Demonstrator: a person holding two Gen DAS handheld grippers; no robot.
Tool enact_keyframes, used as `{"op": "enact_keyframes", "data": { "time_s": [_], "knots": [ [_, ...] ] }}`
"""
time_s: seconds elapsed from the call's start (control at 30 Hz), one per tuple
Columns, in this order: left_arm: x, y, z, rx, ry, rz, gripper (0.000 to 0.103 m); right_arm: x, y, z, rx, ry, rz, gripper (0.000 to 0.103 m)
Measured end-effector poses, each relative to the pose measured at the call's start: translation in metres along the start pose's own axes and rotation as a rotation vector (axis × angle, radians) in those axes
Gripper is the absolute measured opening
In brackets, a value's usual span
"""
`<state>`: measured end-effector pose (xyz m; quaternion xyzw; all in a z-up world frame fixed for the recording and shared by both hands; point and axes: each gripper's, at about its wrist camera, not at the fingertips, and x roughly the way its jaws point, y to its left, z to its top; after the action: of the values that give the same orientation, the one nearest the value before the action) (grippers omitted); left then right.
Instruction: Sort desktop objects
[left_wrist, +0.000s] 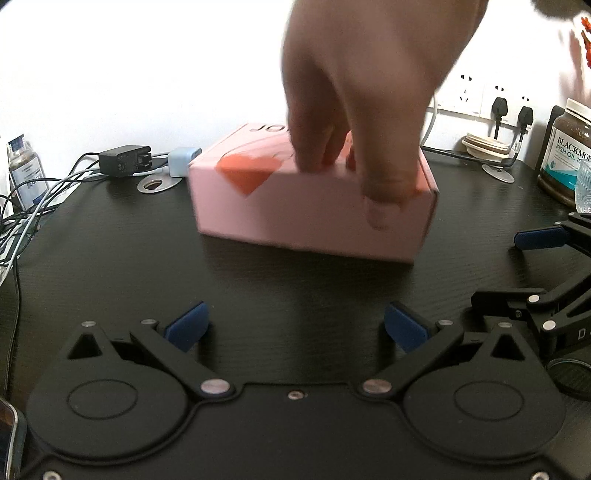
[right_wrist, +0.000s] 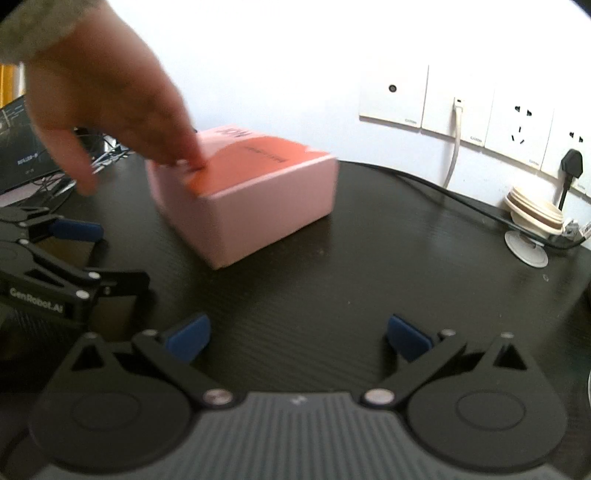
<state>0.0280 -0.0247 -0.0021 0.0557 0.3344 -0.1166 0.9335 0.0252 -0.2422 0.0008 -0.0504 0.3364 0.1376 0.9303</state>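
A pink cardboard box (left_wrist: 295, 210) with an orange-red patch on its lid sits on the black desk (left_wrist: 295, 288). A person's bare hand (left_wrist: 354, 92) grips it from above, fingers over the lid and thumb on the near side. In the right wrist view the same box (right_wrist: 258, 199) lies ahead to the left with the hand (right_wrist: 110, 107) on its top. My left gripper (left_wrist: 295, 326) rests on the desk, open and empty, short of the box. My right gripper (right_wrist: 299, 334) is likewise open and empty. Each gripper shows at the edge of the other's view.
A black power adapter (left_wrist: 125, 160), a small blue charger (left_wrist: 183, 158) and tangled cables (left_wrist: 33, 199) lie at the back left. A fish oil jar (left_wrist: 567, 155) stands at the right. Wall sockets (right_wrist: 517, 125), a stack of cream lids (right_wrist: 535, 214) and a cable (right_wrist: 454, 195) line the back.
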Motion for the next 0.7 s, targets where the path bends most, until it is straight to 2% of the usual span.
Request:
{"op": "enact_keyframes", "data": {
  "time_s": [0.7],
  "knots": [
    [0.0002, 0.0005, -0.0002, 0.0, 0.0, -0.001, 0.103, -0.0024, 0.0015, -0.0007, 0.0, 0.0, 0.0, 0.102]
  ]
}}
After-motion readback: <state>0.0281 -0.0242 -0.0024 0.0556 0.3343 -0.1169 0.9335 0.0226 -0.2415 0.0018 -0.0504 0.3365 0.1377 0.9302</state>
